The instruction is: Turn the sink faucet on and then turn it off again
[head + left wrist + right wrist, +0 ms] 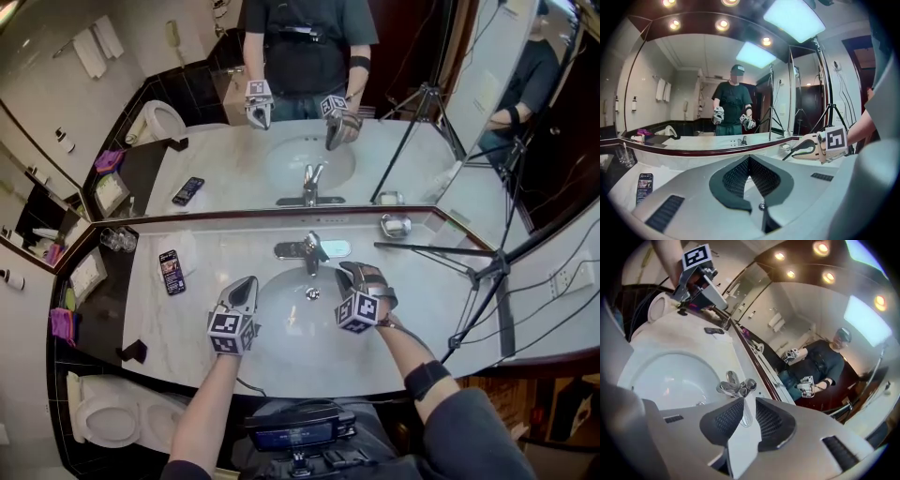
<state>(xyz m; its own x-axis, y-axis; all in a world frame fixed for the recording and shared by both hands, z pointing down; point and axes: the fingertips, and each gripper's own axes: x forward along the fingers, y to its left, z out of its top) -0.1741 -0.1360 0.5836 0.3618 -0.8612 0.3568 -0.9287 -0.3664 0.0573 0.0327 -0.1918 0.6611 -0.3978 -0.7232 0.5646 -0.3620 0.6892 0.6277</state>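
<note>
Desk point(187, 319) carries basin point(281, 323). Faucet point(312, 251) sits at the basin's far edge, mid-width, spout running far-to-near over the bowl. Right gripper point(345, 272) is just near-right of it, jaws slightly parted with nothing between them. In the right gripper view the faucet point(736, 387) lies just past the tips, a touch left of the gap. Left gripper point(248, 284) is over the basin's left side, jaws closed and empty, farther off. Likely right-hand job: short push far-left onto the lever.
</note>
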